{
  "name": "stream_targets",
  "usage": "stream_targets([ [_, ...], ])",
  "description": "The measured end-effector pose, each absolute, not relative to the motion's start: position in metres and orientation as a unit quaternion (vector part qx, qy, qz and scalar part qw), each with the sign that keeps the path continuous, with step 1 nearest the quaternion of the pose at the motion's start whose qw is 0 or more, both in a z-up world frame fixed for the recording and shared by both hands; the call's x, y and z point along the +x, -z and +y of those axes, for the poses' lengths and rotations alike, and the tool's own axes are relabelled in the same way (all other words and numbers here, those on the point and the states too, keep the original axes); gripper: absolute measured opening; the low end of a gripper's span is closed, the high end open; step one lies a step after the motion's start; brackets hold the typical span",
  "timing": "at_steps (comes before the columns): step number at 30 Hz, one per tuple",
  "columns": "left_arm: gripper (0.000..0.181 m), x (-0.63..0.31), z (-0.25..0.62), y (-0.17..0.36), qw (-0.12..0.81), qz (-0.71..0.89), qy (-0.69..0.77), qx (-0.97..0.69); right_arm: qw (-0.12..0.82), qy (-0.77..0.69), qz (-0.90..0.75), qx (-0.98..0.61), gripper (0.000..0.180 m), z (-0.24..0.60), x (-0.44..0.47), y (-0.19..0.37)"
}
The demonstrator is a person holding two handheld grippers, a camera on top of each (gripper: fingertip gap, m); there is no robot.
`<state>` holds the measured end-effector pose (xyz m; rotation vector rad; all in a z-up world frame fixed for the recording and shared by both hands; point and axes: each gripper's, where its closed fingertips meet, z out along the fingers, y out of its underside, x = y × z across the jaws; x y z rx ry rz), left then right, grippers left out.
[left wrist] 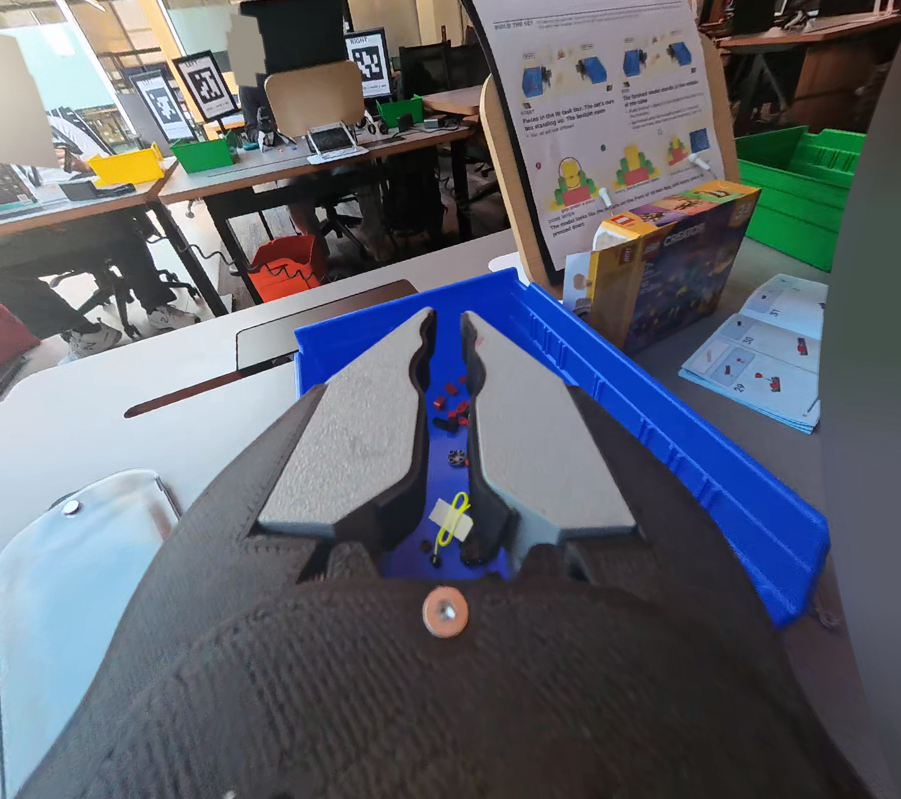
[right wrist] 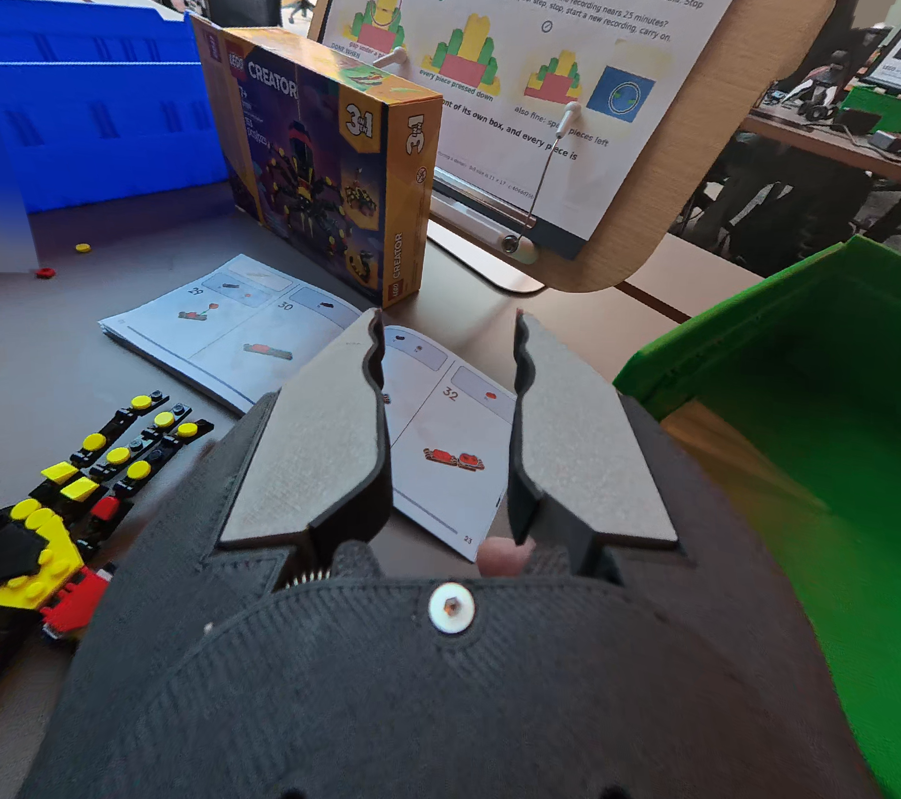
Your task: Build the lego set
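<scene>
Left gripper (left wrist: 447, 322): over blue bin (left wrist: 682, 424), fingers slightly parted, empty; loose red pieces (left wrist: 453, 400) directly below and ahead. Right gripper (right wrist: 446, 327): spread wide, empty, above booklet (right wrist: 273, 337); partly built model (right wrist: 63, 507) to its left.

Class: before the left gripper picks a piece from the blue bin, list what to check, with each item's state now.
1. Left gripper over blue bin: ok.
2. Left gripper holding nothing: ok, narrow gap between fingers.
3. Red pieces lie in bin: ok.
4. Which piece is needed: cannot tell; the gripper covers part of the booklet.
5. Right gripper open and free: ok.
6. Model clear of right gripper: ok, it lies to its left.
</scene>
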<state>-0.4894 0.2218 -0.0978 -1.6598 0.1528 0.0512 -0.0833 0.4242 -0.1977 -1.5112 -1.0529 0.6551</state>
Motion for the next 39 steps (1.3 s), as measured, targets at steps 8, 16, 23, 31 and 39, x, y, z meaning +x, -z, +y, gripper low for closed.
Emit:
stream_targets([
  [8, 0.009, -0.493, 0.228, 0.112, 0.654, 0.06, -0.012, -0.754, 0.563, -0.288, -0.439, -0.638, 0.048, 0.426, -0.081, 0.195],
  [16, 0.007, -0.496, 0.236, 0.117, 0.663, 0.036, -0.005, -0.748, 0.56, -0.288, -0.452, -0.631, 0.046, 0.422, -0.082, 0.197],
  [23, 0.007, -0.493, 0.241, 0.121, 0.668, 0.035, -0.004, -0.743, 0.572, -0.279, -0.461, -0.619, 0.044, 0.419, -0.084, 0.196],
  [31, 0.006, -0.486, 0.244, 0.13, 0.656, 0.046, 0.006, -0.753, 0.569, -0.281, -0.454, -0.625, 0.044, 0.425, -0.086, 0.198],
  [39, 0.006, -0.481, 0.246, 0.133, 0.657, 0.05, 0.001, -0.752, 0.56, -0.291, -0.476, -0.612, 0.038, 0.411, -0.091, 0.197],
])
